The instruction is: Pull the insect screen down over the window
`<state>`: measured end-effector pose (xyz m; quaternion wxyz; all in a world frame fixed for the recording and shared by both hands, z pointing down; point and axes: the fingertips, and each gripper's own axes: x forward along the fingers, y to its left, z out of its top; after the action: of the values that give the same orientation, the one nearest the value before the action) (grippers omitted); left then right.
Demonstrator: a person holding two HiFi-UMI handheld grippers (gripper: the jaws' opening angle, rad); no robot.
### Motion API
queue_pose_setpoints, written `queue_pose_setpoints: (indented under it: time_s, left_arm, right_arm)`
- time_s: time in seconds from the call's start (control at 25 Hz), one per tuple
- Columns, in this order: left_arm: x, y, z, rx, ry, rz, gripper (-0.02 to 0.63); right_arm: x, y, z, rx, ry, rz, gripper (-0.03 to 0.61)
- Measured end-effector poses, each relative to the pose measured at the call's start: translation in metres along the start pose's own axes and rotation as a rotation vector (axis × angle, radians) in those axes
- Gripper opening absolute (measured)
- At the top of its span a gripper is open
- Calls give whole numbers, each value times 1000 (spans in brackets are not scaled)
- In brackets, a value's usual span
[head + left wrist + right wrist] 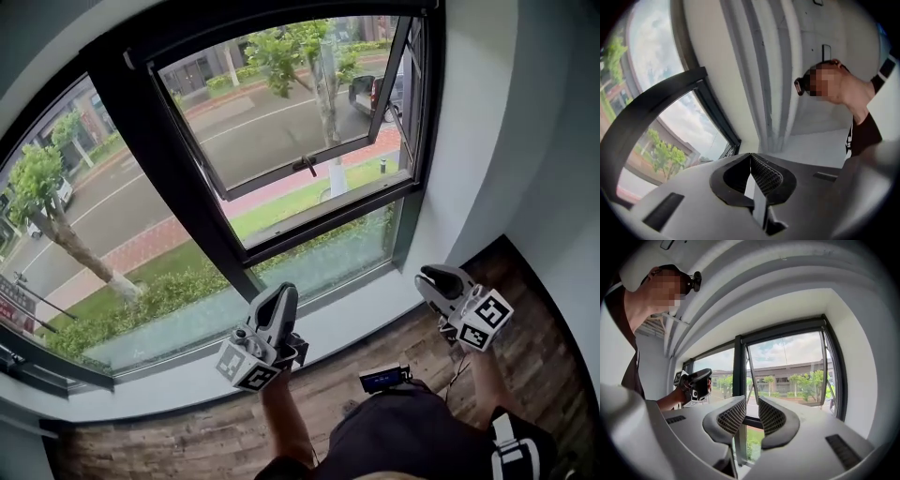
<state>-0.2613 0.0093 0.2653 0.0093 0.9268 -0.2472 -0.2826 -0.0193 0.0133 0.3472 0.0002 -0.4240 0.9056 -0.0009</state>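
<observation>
I am holding my left gripper (284, 296) with jaws closed on nothing and my right gripper (436, 278) with jaws apart and empty, well below the black metal top bar (272, 26) of the glass window, where I am judging the light, flimsy mesh insect screen sits rolled, best taken by its stiff pull rail.

Seen from overhead, the window (159, 150) runs off the frame's left edge, and the upper edge clips its top rail. Outside, at upper right, a parked vehicle (364, 91) is half covered by the frame of the open sash (272, 180). At the bottom, the small device (382, 379) at the waist of the person (412, 436) shows a blue screen too tiny to read. In the right gripper view, the left gripper (707, 375) sits mid-left, too small to judge its jaws. The window's lower pane is hidden behind the right gripper (751, 404).
</observation>
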Motion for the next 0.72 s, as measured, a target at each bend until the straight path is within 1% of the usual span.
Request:
queue_pose_setpoints:
  time_s: [0.16,0.28,0.36,0.52,0.64,0.72]
  left_arm:
    - [26,2,22,233,81,0,6]
    - [50,6,40,373,102,16,6]
    - [66,12,46,474,129,30,6]
    - [113,31,40,704,238,84,6]
    - [153,50,42,828,300,145,6]
    - [181,57,56,911,318,178,7]
  right_arm:
    - [23,-11,35,-96,-35,32,86]
    - [37,-21,60,-163,-58,57,86]
    - [47,-33,72,-209,-69,78,86]
    - [71,-80,91,-306,-96,115,86]
    - [83,-125,111,-382,-115,124,86]
    - [87,-150,137,-450,-135,118,86]
